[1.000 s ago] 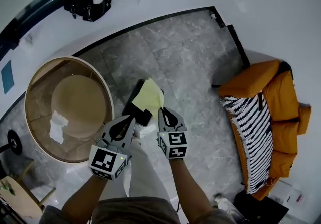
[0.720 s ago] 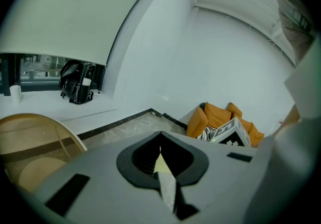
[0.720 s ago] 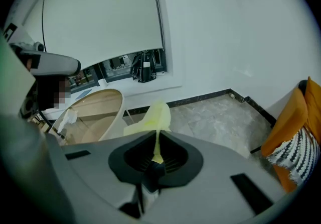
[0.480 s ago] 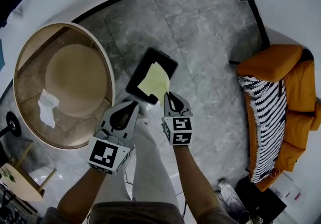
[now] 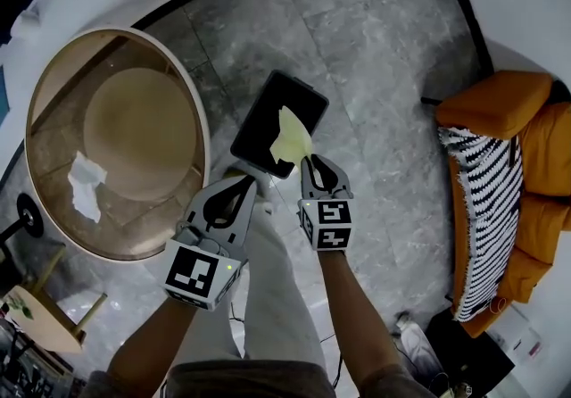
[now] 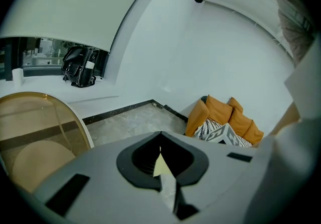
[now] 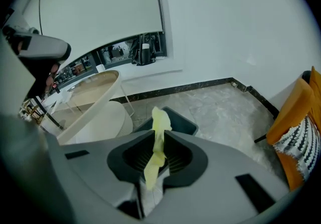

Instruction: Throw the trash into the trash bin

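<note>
Yellow trash (image 5: 287, 136), a thin crumpled sheet, sits in our right gripper (image 5: 310, 161). Its jaws have just been opening a touch, yet they press on the sheet's lower end. In the right gripper view the sheet (image 7: 157, 137) stands up out of the slit between the pads.

In the head view the sheet lies across the 3 o'clock side of the black trash bin (image 5: 263, 120). The bin stands on the grey marble floor (image 5: 375, 48), at 12 o'clock from both grippers.

Our left gripper (image 5: 244, 188) is at 9 o'clock of the right one, just beside it, with its tip near the bin's closer edge. Its jaws are together. A pale yellow sliver (image 6: 160, 165) shows in their slit, and we cannot tell whether it is pinched there or lies beyond.

A round glass-topped table (image 5: 194, 111) fills the 9 o'clock side, with a white crumpled paper (image 5: 86, 186) on it. An orange sofa (image 5: 500, 111) with a striped cushion (image 5: 477, 200) is at 3 o'clock, well apart.
</note>
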`<move>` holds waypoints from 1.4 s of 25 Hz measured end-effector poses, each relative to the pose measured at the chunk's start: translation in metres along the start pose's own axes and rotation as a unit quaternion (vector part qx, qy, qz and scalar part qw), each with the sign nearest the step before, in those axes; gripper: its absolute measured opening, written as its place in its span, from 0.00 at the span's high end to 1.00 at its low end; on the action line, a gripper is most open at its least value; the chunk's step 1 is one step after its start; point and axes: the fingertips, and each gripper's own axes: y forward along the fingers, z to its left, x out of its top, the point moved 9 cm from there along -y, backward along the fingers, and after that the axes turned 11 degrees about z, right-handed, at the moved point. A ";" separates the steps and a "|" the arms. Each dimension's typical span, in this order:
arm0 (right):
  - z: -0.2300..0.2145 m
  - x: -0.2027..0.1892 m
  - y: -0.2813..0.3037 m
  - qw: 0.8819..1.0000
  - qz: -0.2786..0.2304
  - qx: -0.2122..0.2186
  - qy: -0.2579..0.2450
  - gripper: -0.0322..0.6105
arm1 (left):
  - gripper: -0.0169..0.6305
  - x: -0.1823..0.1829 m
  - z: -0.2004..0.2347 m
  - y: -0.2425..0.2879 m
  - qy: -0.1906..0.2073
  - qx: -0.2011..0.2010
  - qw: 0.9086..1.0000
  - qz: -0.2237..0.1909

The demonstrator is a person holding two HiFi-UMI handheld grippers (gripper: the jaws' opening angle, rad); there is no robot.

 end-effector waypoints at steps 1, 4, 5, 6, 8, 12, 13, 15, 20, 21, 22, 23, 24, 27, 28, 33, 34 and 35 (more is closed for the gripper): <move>0.000 0.001 0.000 1.000 -0.001 0.001 0.000 0.84 | 0.94 0.000 -0.001 -0.001 -0.001 0.001 1.000 0.000; -0.001 0.004 0.001 1.000 -0.009 0.005 0.001 0.69 | 0.94 0.001 0.000 -0.002 -0.002 0.005 1.000 0.000; -0.001 0.004 0.001 1.000 -0.012 0.006 0.001 0.64 | 0.94 0.000 0.000 -0.003 -0.003 0.006 1.000 0.001; -0.001 0.005 0.002 1.000 -0.013 0.006 0.000 0.60 | 0.94 -0.001 0.001 -0.003 -0.003 0.006 1.000 0.001; -0.001 0.004 0.003 1.000 -0.013 0.006 -0.004 0.55 | 0.94 -0.003 0.002 -0.004 -0.005 0.006 1.000 0.003; -0.001 0.005 0.005 1.000 -0.009 0.012 -0.007 0.52 | 0.94 -0.004 0.006 -0.005 -0.012 0.011 1.000 0.002; -0.001 0.005 0.004 1.000 -0.009 0.012 -0.007 0.52 | 0.94 -0.004 0.006 -0.005 -0.014 0.012 1.000 0.000; 0.000 0.007 0.003 1.000 -0.010 0.013 -0.007 0.52 | 0.94 -0.003 0.006 -0.006 -0.016 0.014 1.000 -0.002; 0.004 0.016 -0.003 1.000 -0.016 0.016 -0.016 0.57 | 0.94 0.004 0.011 -0.010 -0.022 0.018 1.000 -0.006; 0.006 0.018 -0.004 1.000 -0.018 0.018 -0.018 0.60 | 0.94 0.005 0.012 -0.011 -0.023 0.019 1.000 -0.007; 0.007 0.020 -0.005 0.999 -0.020 0.019 -0.021 0.65 | 0.94 0.006 0.013 -0.013 -0.024 0.021 0.999 -0.009; 0.009 0.022 -0.007 0.999 -0.021 0.021 -0.024 0.70 | 0.94 0.007 0.014 -0.014 -0.026 0.023 0.999 -0.011; 0.011 0.024 -0.008 0.999 -0.022 0.022 -0.028 0.75 | 0.94 0.008 0.015 -0.016 -0.028 0.025 0.999 -0.012; 0.017 0.031 -0.012 0.999 -0.027 0.024 -0.036 0.92 | 0.94 0.010 0.019 -0.021 -0.034 0.032 0.999 -0.017; 0.019 0.034 -0.012 0.999 -0.029 0.025 -0.037 0.92 | 0.94 0.010 0.021 -0.024 -0.037 0.034 0.999 -0.017; 0.038 0.052 -0.015 0.997 -0.036 0.046 -0.056 0.92 | 0.94 0.011 0.032 -0.036 -0.048 0.048 0.997 -0.028; 0.042 0.057 -0.016 0.996 -0.037 0.051 -0.062 0.92 | 0.94 0.011 0.033 -0.039 -0.051 0.051 0.997 -0.032; 0.048 0.063 -0.017 0.995 -0.040 0.057 -0.069 0.92 | 0.94 0.012 0.034 -0.043 -0.054 0.055 0.996 -0.036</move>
